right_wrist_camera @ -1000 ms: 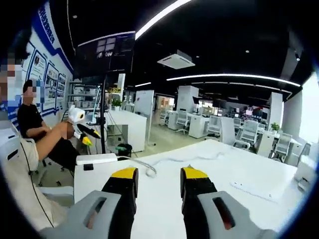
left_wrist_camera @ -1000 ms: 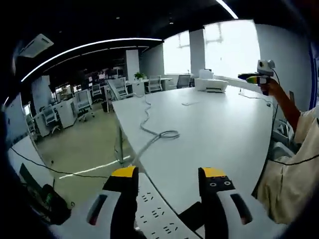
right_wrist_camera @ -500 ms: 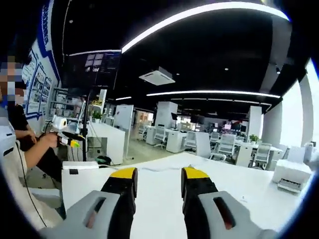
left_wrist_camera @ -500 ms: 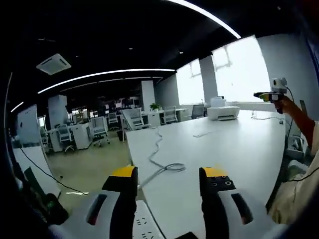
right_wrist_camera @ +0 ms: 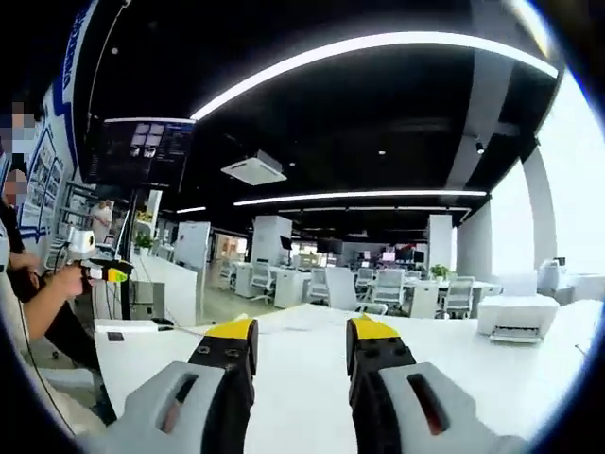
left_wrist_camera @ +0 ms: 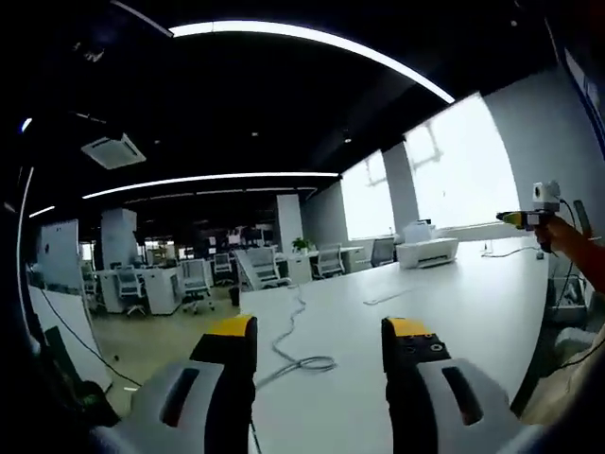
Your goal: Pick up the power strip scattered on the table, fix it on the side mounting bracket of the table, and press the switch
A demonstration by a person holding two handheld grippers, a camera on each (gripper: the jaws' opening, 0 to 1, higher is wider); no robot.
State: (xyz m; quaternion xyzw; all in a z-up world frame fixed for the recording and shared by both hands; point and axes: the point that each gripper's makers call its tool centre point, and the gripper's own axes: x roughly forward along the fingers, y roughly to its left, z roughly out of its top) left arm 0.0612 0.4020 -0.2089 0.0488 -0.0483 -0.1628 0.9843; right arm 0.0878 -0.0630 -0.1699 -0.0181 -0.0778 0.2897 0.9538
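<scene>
— Power strip cable (left_wrist_camera: pixel 301 361), is that it on the white table (left_wrist_camera: pixel 473 303)?
— Probably; a pale cord runs down the tabletop and ends in a loose loop, just ahead of the left gripper (left_wrist_camera: pixel 319 331) in the left gripper view. Where the strip's body lies, I cannot tell.
— And the jaws?
— Left gripper's yellow-tipped jaws stand apart, nothing between them. The right gripper (right_wrist_camera: pixel 301 329) is the same: jaws apart over bare tabletop, holding nothing.
— Anything else on the table?
— A white printer (left_wrist_camera: pixel 427 252) at the far end by the window. Office chairs (left_wrist_camera: pixel 255 270) stand beyond the table's far edge.
</scene>
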